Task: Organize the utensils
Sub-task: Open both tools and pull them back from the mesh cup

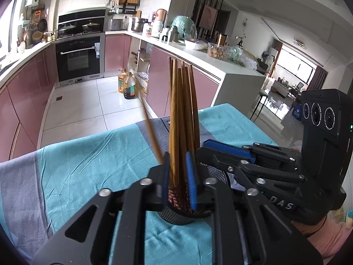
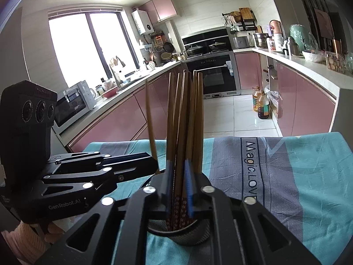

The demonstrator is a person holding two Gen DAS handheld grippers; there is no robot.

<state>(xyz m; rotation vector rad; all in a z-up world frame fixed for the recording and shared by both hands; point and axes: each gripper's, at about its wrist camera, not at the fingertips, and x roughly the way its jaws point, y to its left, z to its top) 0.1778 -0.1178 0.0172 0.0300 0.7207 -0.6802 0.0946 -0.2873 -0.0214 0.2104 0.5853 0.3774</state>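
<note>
While both sets of jaws stand slightly parted, the chopsticks (image 1: 182, 119) rise between them from the mesh holder (image 2: 178, 231) directly beneath. Neither left gripper (image 1: 178, 176) nor right gripper (image 2: 178, 185) visibly clamps them. Withdrawing straight upward should avoid tipping the holder on the desk (image 1: 88, 165).

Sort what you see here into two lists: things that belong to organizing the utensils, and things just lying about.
Part of the job: chopsticks, mesh holder, left gripper, right gripper.

Lying about: oil bottles, microwave, oven, tablecloth.
</note>
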